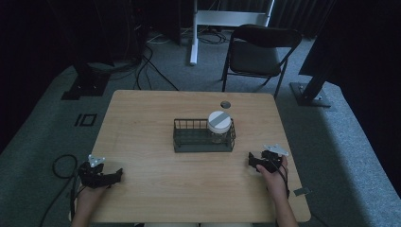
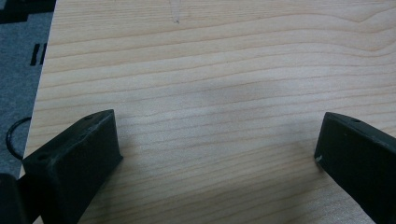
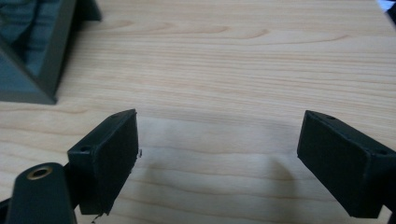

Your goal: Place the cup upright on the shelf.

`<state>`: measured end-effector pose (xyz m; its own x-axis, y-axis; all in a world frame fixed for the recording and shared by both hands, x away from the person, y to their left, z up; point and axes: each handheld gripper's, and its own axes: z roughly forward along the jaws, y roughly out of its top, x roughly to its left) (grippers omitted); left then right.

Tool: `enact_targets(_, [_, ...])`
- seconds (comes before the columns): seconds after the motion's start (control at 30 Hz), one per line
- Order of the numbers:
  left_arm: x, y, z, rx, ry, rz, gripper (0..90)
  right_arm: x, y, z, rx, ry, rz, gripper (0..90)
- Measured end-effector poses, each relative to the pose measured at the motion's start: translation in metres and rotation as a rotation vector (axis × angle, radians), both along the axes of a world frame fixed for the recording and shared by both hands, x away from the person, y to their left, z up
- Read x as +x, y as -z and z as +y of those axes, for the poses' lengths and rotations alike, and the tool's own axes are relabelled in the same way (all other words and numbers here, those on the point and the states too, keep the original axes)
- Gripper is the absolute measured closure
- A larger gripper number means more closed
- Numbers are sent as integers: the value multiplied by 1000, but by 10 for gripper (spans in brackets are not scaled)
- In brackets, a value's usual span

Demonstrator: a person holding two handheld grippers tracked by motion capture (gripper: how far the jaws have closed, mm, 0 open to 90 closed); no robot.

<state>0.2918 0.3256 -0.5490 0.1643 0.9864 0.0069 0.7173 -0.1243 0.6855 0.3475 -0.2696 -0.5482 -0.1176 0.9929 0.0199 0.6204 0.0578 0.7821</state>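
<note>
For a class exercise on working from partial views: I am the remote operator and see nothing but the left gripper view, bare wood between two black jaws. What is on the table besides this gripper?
Observer: A dark wire basket sits mid-table in the high view.
Operator: Anything in it?
Observer: A jar with a white lid stands at its right end.
Operator: Where is the other gripper?
Observer: The right gripper is near the table's right edge, jaws apart and holding nothing.
Operator: And mine?
Observer: The left gripper is at the near left corner, well away from the basket.
</note>
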Motion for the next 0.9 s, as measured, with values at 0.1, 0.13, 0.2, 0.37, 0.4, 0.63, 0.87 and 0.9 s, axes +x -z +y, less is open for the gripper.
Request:
enact_targets(0.1, [0,0,0,0,0,0,2,0,-1,-4,1,4,10,125])
enact_targets(0.13, [0,0,0,0,0,0,2,0,-1,-5,-5,1,14,125])
enact_targets(0.2, [0,0,0,1,0,0,2,0,0,-7,-6,-5,36,125])
enact_targets(0.37, [0,0,0,0,0,0,2,0,2,-12,-4,-35,61,126])
enact_targets(0.4, [0,0,0,0,1,0,2,0,2,-13,-1,-39,64,126])
enact_targets(0.63, [0,0,0,0,0,-1,2,-1,3,-18,-8,-125,81,129])
enact_targets(0.87, [0,0,0,0,0,0,2,-2,3,-20,-27,-158,85,124])
enact_targets(0.9, [0,0,0,1,0,0,1,-2,3,-20,-28,-169,85,122])
